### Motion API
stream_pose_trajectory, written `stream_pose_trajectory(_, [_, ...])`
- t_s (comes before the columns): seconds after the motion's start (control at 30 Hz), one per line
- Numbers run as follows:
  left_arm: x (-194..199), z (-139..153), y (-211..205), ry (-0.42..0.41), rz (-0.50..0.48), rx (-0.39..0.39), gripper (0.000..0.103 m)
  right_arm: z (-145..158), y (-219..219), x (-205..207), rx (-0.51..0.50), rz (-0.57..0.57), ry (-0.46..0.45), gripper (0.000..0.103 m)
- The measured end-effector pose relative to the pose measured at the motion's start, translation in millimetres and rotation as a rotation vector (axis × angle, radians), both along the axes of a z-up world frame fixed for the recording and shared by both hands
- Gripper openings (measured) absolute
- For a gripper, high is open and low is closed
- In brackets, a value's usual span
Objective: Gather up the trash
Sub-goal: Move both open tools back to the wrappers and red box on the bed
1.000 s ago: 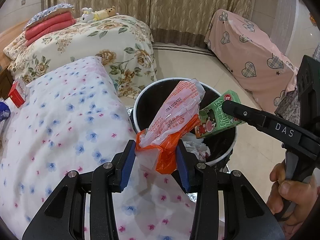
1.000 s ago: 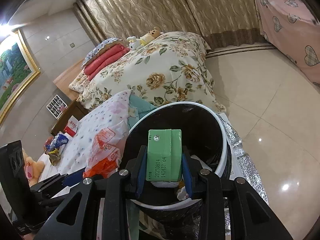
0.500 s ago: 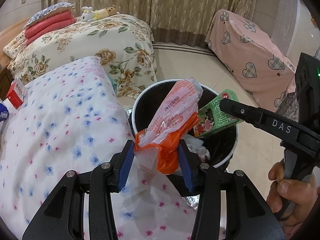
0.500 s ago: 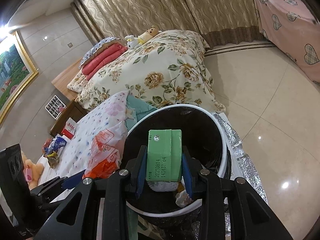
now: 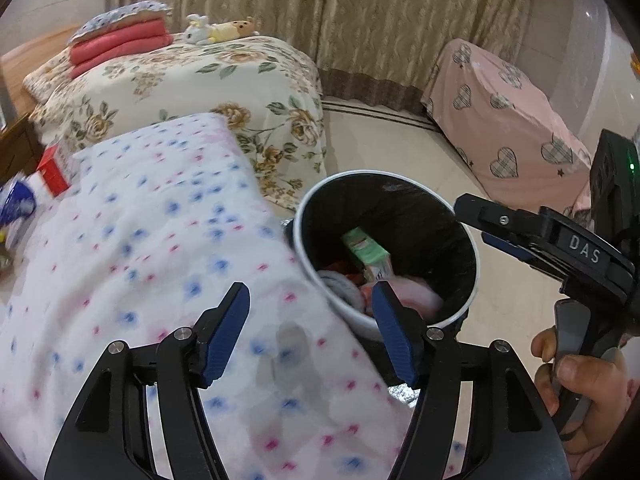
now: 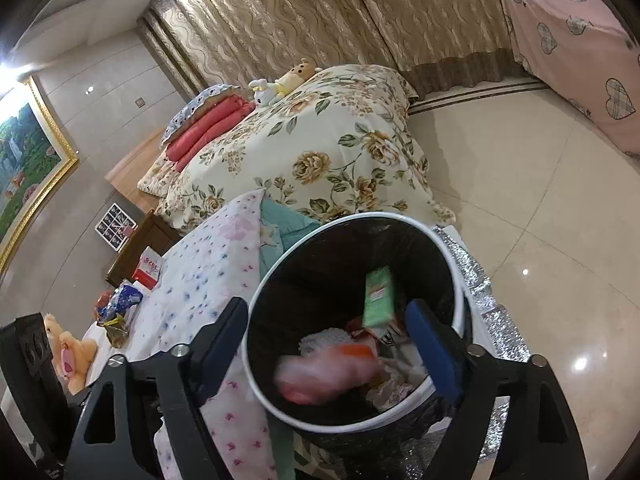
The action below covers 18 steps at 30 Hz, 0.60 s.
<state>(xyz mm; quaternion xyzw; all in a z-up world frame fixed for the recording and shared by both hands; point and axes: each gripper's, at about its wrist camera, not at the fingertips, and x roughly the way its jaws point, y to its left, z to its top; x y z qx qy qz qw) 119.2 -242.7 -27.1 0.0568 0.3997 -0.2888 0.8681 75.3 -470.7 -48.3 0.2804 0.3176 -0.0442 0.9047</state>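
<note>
A round bin with a white rim (image 5: 360, 176) (image 6: 400, 216) and a black liner stands beside the bed. The green carton (image 5: 366, 250) (image 6: 378, 296) and the pink and orange plastic wrapper (image 6: 328, 372) (image 5: 412, 300) are inside it, blurred, among other trash. My left gripper (image 5: 310, 332) is open and empty over the bin's near rim. My right gripper (image 6: 326, 344) is open and empty above the bin; it also shows in the left wrist view (image 5: 496, 224), over the bin's right rim.
A white quilt with blue and pink flowers (image 5: 140, 240) lies left of the bin. A red and white box (image 5: 54, 164) (image 6: 149, 267) and a blue packet (image 5: 16, 204) (image 6: 122, 300) lie at its far end. A floral bed (image 5: 192, 88), a pink covered seat (image 5: 512, 108) and tiled floor (image 6: 540, 220) surround it.
Both grippers opened. The wrapper left my left gripper and the green carton left my right gripper; both dropped into the bin.
</note>
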Motion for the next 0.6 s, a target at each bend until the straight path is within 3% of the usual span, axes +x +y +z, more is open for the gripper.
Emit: stream_pose_trajectory(0.6, [2.0, -10.1, 122.3, 0.027, 0.256, -0.07, 0.066, 14.0, 81.6, 22.8, -0.015, 0.171, -0.02, 0.093])
